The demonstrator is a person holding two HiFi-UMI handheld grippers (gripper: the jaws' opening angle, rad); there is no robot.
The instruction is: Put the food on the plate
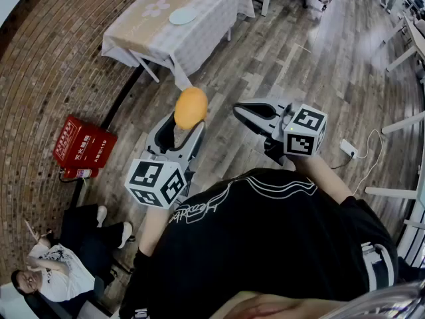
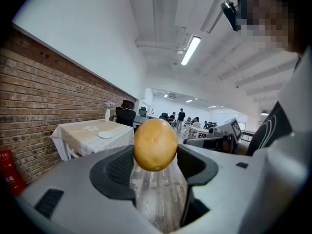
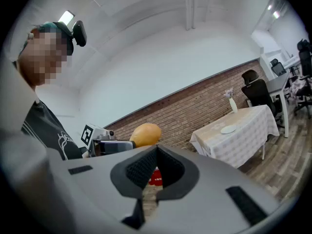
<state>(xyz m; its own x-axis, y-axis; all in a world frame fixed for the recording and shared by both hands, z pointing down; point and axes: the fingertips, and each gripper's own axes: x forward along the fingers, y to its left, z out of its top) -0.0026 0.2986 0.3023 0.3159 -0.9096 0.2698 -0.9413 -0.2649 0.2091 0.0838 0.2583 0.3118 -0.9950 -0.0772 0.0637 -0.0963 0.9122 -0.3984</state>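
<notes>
A round yellow-orange food item (image 1: pixel 190 107) is up in the air, well above the wooden floor, with my left gripper (image 1: pixel 188 121) shut on it. In the left gripper view the food (image 2: pixel 155 144) fills the gap between both dark pads of that gripper (image 2: pixel 155 156). My right gripper (image 1: pixel 247 111) is held level beside it, shut and empty; its own view shows the jaws (image 3: pixel 156 152) meeting, with the food (image 3: pixel 145 134) behind them. A small pale plate (image 1: pixel 182 16) lies on a cloth-covered table (image 1: pixel 219 2) far ahead by the brick wall, and shows again as the plate (image 2: pixel 105 135) and the plate (image 3: pixel 227 129).
A red fire-extinguisher box (image 1: pixel 83 145) stands at the foot of the brick wall. A person (image 1: pixel 60 264) sits on the floor at lower left. A white vase (image 2: pixel 107 115) stands on the table. A power strip with cable (image 1: pixel 348 148) and white desk legs are at right.
</notes>
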